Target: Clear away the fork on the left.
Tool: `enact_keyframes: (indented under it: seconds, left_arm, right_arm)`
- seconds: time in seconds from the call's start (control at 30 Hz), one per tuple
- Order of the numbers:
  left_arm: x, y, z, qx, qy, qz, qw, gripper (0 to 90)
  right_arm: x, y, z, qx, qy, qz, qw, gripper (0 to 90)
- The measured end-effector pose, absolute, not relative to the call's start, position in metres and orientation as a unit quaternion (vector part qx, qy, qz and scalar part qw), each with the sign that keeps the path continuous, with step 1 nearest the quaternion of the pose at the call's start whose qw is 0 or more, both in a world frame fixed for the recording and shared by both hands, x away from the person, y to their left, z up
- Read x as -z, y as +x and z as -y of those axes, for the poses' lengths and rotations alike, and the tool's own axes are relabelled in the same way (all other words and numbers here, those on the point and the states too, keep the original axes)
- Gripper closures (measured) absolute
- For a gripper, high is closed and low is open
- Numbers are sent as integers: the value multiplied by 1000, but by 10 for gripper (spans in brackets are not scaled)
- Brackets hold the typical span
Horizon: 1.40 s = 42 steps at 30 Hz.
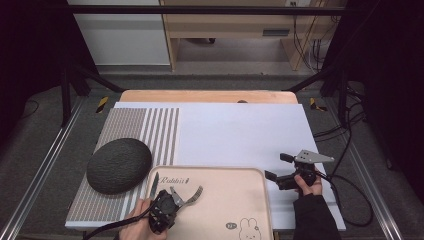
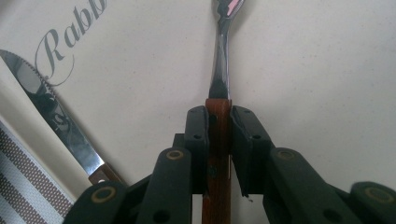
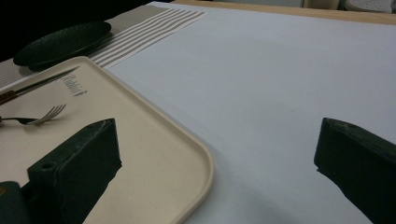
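The fork (image 2: 223,56) is clamped by its wooden handle in the left gripper (image 1: 176,199) jaws, low over the tray (image 1: 235,200). Handle grip is narrow: fork can be twisted or dropped. Knife (image 1: 154,184) lies close by, may get knocked. Right gripper (image 1: 272,170) jaws are held wide apart, nothing between them.

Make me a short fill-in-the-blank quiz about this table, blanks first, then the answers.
1. The left gripper is shut on the wooden handle of the ____.
2. The knife lies on the beige ____.
3. The dark plate sits on the ____ placemat.
4. The right gripper has its jaws ____.

Answers: fork, tray, striped, open
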<state>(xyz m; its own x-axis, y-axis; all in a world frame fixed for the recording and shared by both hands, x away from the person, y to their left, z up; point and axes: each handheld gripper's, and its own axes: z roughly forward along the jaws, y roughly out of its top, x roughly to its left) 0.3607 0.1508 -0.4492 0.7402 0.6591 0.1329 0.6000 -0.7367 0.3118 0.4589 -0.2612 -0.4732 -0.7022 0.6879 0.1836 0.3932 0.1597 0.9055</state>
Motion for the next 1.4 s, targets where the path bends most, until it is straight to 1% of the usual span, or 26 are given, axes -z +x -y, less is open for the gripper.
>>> enact_keyframes:
  seconds: [0.27,0.37,0.4,0.43,0.5,0.57,0.6,0.63,0.67,0.8,0.83,0.87,0.93,1.0,1.07,1.1,1.13,1.23,1.27,1.37,1.4]
  left_arm:
    - [452,360,-152,-113,930,-324,132,759]
    - [453,360,-153,-108,931,-317,144,723]
    - [452,360,-154,-107,931,-315,151,703]
    - [452,360,-155,-107,931,-311,160,661]
    - [448,360,-157,-110,925,-315,179,628]
    - [446,361,-159,-111,921,-316,197,558]
    - [443,362,-161,-114,920,-311,207,549]
    - [442,363,-162,-116,920,-311,208,526]
    - [442,363,-163,-118,919,-311,212,480]
    - [439,367,-165,-120,917,-298,235,404]
    - [437,369,-165,-128,919,-289,235,368]
    - [436,371,-165,-130,919,-286,238,351]
    - [436,372,-167,-133,915,-287,251,349]
    - [435,375,-169,-128,911,-288,266,306]
    - [435,378,-170,-124,909,-285,278,289]
    - [435,378,-171,-122,908,-284,282,256]
    - [435,379,-171,-116,908,-280,290,244]
    - [439,381,-172,-70,893,-282,343,198]
    - [440,382,-171,-66,888,-287,352,180]
    - [442,383,-168,-90,899,-285,320,109]
    - [443,383,-168,-93,900,-281,320,87]
  right_arm:
    - [473,459,261,-539,361,-749,137,5]
    - [473,459,261,-539,361,-748,137,5]
    - [473,459,261,-539,361,-748,137,5]
    - [473,459,261,-539,361,-748,137,5]
    - [473,459,261,-539,361,-748,137,5]
    - [473,459,261,-539,361,-748,137,5]
    - [473,459,261,-540,361,-748,137,5]
    - [473,459,261,-539,361,-748,137,5]
    - [473,459,261,-539,361,-748,138,5]
    - [473,459,261,-539,361,-748,137,5]
    - [473,459,261,-540,360,-748,137,5]
    - [473,459,261,-540,360,-748,138,5]
    - [473,459,261,-540,360,-748,137,5]
    - [473,459,261,-540,360,-749,137,5]
    - [473,459,261,-540,360,-749,137,5]
    - [473,459,261,-540,360,-748,137,5]
    - [473,459,261,-540,360,-749,137,5]
    - [473,459,261,-539,360,-749,137,5]
    - [473,459,261,-539,360,-749,137,5]
    - [473,459,261,-540,360,-748,138,5]
    - [473,459,261,-539,360,-749,137,5]
